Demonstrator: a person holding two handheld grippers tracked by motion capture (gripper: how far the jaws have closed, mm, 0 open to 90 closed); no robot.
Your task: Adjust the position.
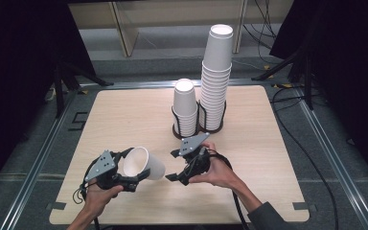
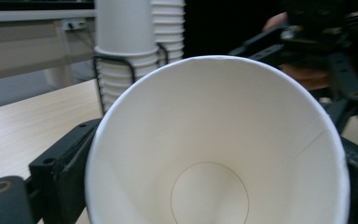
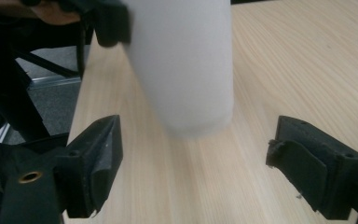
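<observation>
Paper cup [image 1: 143,163] sideways, mouth leftward

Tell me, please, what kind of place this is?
Probably a lab or recording studio, not a home or café. A bare wooden table stands between black curtains, loose cables run over the floor, and the paper cup stacks sit in wire holders like test props.

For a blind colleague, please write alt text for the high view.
The left gripper holds a white paper cup tilted on its side over a wooden table, while the right gripper points at it with open jaws. Behind stand a short cup stack and a tall cup stack.
</observation>
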